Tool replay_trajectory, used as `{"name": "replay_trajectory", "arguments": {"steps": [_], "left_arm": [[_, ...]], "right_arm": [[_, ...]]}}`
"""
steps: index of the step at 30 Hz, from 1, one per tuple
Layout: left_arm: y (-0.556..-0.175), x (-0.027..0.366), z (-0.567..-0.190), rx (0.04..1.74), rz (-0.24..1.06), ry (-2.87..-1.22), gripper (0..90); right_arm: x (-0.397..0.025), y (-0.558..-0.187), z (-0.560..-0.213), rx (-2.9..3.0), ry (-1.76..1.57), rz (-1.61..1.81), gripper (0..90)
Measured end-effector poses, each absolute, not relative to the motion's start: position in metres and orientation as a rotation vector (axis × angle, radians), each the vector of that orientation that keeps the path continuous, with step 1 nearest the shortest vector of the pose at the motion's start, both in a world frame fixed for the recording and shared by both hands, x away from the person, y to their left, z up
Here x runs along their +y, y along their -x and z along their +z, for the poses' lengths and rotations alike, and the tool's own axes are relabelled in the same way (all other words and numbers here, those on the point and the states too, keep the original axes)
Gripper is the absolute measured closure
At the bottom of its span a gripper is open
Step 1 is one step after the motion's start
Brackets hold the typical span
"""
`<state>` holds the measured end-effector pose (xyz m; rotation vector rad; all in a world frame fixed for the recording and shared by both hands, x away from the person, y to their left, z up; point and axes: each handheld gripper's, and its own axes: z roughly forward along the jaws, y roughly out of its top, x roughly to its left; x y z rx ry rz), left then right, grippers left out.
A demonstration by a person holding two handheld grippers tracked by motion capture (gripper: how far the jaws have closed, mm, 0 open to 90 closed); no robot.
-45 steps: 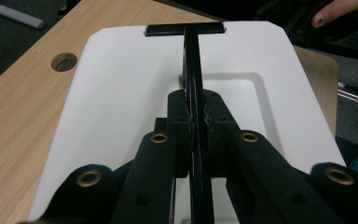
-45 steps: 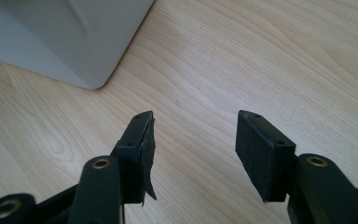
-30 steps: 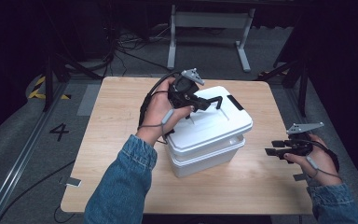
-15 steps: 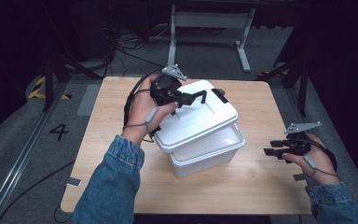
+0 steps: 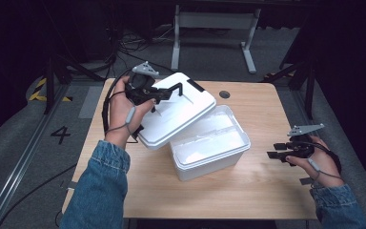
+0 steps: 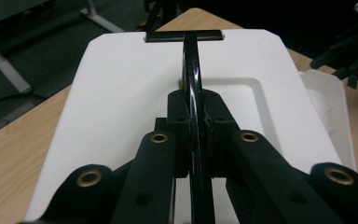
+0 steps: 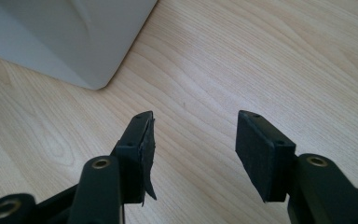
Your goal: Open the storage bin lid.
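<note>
White, rigid plastic lid looks light; left gripper pinches its thin black handle, right gripper idles wide open.

The tilted lid hides the open box's near-left corner.

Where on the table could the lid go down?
The table is bare left of the box, below the lid held by the left gripper, and along the near edge. The far right corner is bare too. The right gripper crowds the right edge.
</note>
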<state>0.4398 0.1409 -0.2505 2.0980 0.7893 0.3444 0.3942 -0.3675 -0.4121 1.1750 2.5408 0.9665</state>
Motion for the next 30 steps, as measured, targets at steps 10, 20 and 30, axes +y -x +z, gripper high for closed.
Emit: {"name": "replay_trajectory", "arguments": {"steps": [10, 20, 30], "left_arm": [[-0.443, 0.187, -0.263, 0.890, 0.390, -2.079, 84.0], [-0.449, 0.222, -0.280, 0.992, 0.421, -2.049, 83.9], [-0.456, 0.243, -0.300, 1.089, 0.418, -2.019, 83.8]], "right_arm": [[-0.366, -0.395, -0.414, 2.549, -1.179, 0.957, 47.9], [-0.365, -0.395, -0.416, 2.554, -1.178, 0.954, 47.9], [-0.365, -0.395, -0.417, 2.559, -1.181, 0.949, 47.9]]}}
